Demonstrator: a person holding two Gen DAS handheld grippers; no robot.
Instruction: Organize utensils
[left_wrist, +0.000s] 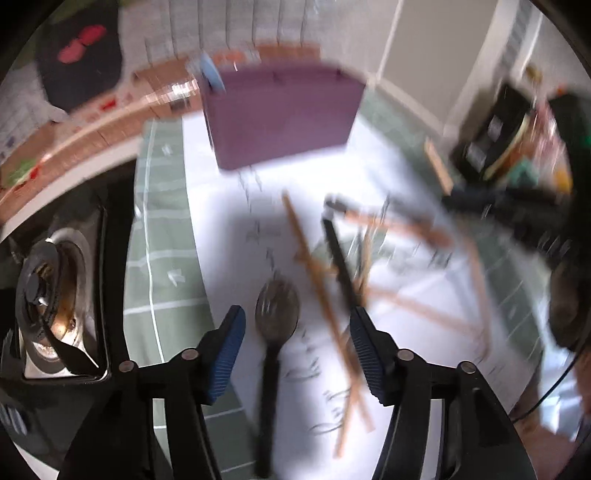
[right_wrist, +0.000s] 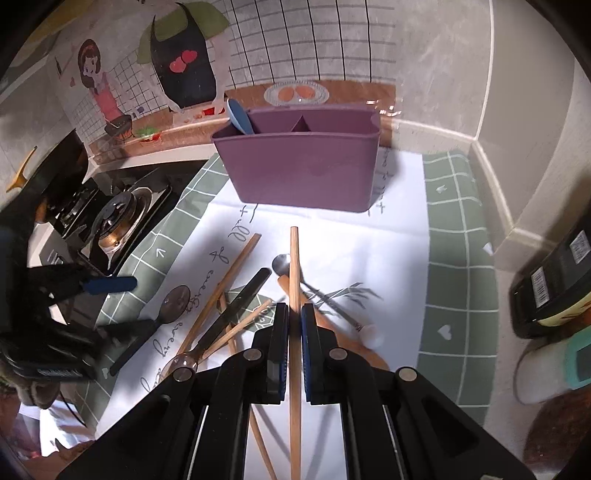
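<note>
A purple utensil holder (right_wrist: 303, 166) with compartments stands at the back of a white paper sheet; a blue spoon (right_wrist: 239, 116) leans in its left compartment. It also shows blurred in the left wrist view (left_wrist: 280, 114). My right gripper (right_wrist: 294, 314) is shut on a wooden chopstick (right_wrist: 294, 258), held above a pile of chopsticks and spoons. My left gripper (left_wrist: 297, 321) is open above a black-handled spoon (left_wrist: 275, 314) that lies between its fingers. Loose chopsticks (left_wrist: 321, 288) lie crossed to its right. The left gripper also shows in the right wrist view (right_wrist: 110, 285).
A gas stove burner (right_wrist: 118, 218) sits left of the green checked cloth (right_wrist: 458, 258). Dark boxes (right_wrist: 554, 280) and a white-teal object (right_wrist: 554, 365) stand at the right. A tiled wall with a cartoon poster rises behind the holder.
</note>
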